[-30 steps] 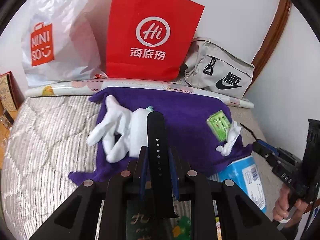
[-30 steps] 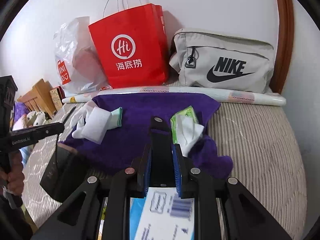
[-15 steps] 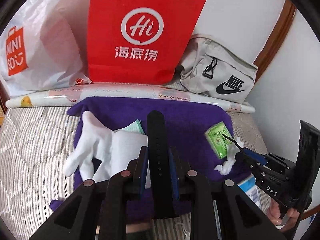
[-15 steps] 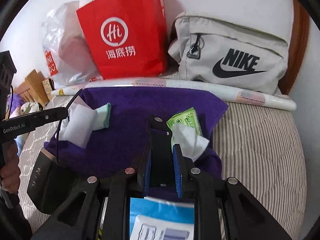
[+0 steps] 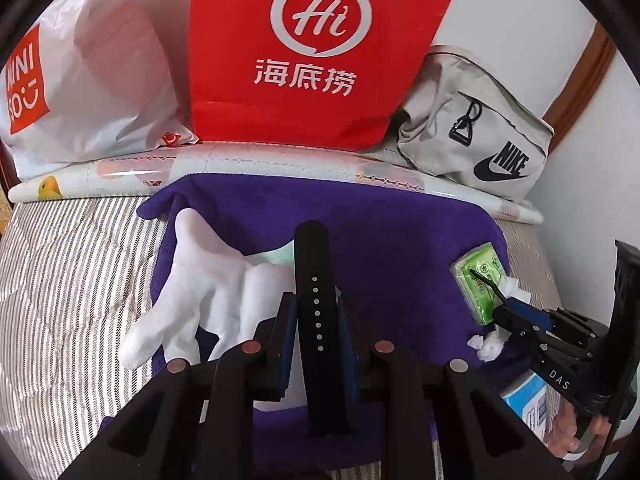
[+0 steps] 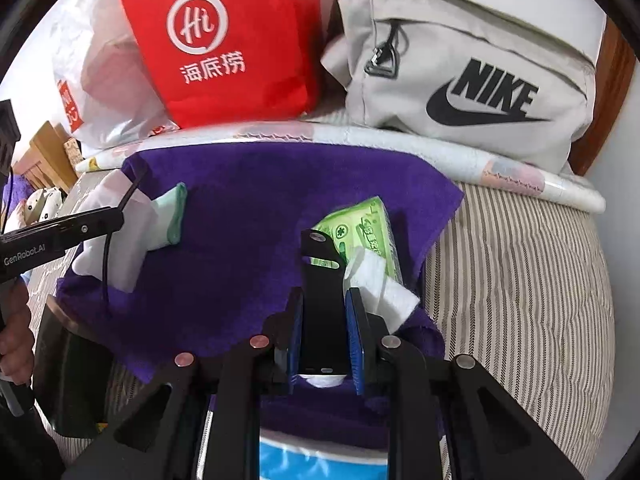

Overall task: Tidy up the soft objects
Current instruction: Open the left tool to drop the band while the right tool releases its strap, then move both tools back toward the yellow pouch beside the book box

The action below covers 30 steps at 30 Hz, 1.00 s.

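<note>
A black strap half with holes is clamped in the jaws of the left gripper, and a black buckle strap half in those of the right gripper. Beyond them, a purple cloth is spread on the bed, bearing a white glove and a green tissue pack. Farther back, a red bag is stood against the wall.

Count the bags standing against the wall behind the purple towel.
3: white Miniso plastic bag on the left, red Haidilao paper bag in the middle, grey Nike pouch on the right. More could be hidden behind them.
</note>
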Motion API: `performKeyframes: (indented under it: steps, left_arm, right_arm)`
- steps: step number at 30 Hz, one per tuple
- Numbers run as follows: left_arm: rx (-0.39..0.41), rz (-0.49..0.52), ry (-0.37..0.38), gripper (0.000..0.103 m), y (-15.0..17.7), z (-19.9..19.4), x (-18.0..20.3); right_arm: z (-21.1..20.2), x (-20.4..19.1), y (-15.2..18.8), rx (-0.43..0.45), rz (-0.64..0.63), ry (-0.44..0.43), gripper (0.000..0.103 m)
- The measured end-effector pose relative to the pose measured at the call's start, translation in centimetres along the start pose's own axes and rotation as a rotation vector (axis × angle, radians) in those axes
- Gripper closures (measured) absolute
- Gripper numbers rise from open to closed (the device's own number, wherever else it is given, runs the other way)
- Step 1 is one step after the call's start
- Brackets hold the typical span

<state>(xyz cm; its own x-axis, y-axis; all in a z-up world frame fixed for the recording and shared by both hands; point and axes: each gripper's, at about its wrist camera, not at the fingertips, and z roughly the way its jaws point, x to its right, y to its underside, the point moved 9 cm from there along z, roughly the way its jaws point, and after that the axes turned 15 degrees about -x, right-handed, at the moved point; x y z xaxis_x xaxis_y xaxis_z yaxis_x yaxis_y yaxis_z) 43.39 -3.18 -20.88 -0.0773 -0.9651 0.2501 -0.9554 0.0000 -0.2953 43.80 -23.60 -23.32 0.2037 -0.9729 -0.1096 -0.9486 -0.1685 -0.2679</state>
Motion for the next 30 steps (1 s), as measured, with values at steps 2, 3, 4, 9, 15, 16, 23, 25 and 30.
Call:
performKeyframes:
  steps: [2, 3, 4, 9, 15, 16, 23, 25, 30]
  left_arm:
    - [-0.005, 0.0, 0.004, 0.082, 0.0, 0.1, -0.1]
    - [-0.008, 0.0, 0.001, 0.082, 0.0, 0.1, -0.2]
    - [-0.01, -0.002, -0.001, 0.082, 0.1, 0.1, -0.3]
    - [-0.013, -0.015, 0.004, 0.082, 0.2, 0.1, -0.7]
    - [-0.024, -0.03, 0.053, 0.076, 0.3, -0.1, -0.8]
    - [-0.026, -0.03, 0.049, 0.076, 0.4, -0.2, -0.8]
    - [-0.037, -0.029, 0.042, 0.076, 1.6, -1.2, -0.8]
    - [-0.034, -0.027, 0.041, 0.076, 2.3, -1.9, -0.7]
    - [-0.021, -0.022, 0.031, 0.067, 4.3, -3.9, -0.4]
  right_arm:
    - [0.0, 0.0, 0.0, -0.002, -0.002, -0.001, 0.082]
    - [0.1, 0.0, 0.0, -0.004, -0.003, 0.0, 0.082]
    - [0.1, -0.1, 0.0, -0.008, -0.006, 0.003, 0.082]
    - [0.1, -0.4, -0.1, -0.003, -0.012, -0.012, 0.081]
    - [0.0, -1.1, 0.1, 0.001, -0.033, -0.026, 0.064]
    - [-0.2, -1.2, 0.1, 0.008, -0.034, -0.023, 0.063]
    - [-2.6, -1.5, 0.6, 0.06, -0.021, -0.044, 0.06]
    - [-3.5, -1.7, 1.0, 0.076, -0.013, -0.052, 0.056]
    - [-5.8, -2.8, 3.1, 0.112, -0.015, -0.076, 0.055]
